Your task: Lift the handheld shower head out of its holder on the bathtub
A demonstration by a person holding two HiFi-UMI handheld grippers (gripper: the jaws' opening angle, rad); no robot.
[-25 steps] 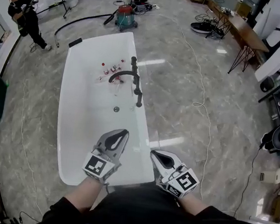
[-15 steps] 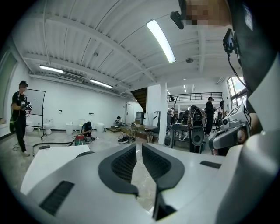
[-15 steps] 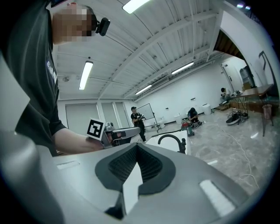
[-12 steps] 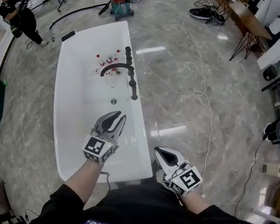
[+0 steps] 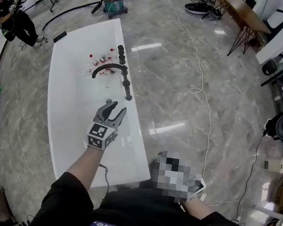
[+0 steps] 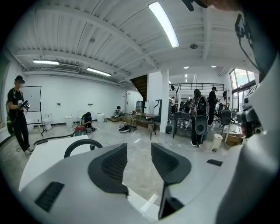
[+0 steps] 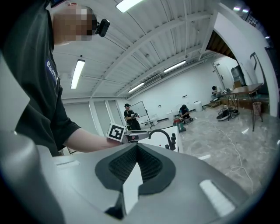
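Observation:
A white bathtub [image 5: 61,100] runs away from me, with a black arched faucet [image 5: 108,69] over it. A row of black fittings stands on its right rim. The nearest slim upright [image 5: 128,97] looks like the handheld shower head in its holder. My left gripper [image 5: 113,110] hovers over the tub just short of that upright. Its jaws are opening, with nothing between them [image 6: 139,162]. The faucet arch [image 6: 82,145] shows beyond its left jaw. My right gripper [image 7: 137,151] is shut and empty, low by my body. In the head view a mosaic patch covers it.
Small red and white items [image 5: 99,59] lie in the tub's far end. A person [image 5: 5,11] stands at the far left. A red vacuum [image 5: 113,1] sits beyond the tub. A white cable [image 5: 203,92] snakes over the marble floor. A table [image 5: 245,18] stands at the back right.
My left gripper has moved forward over the tub toward the black fittings, and its jaws have parted. The right gripper has dropped back toward my body.

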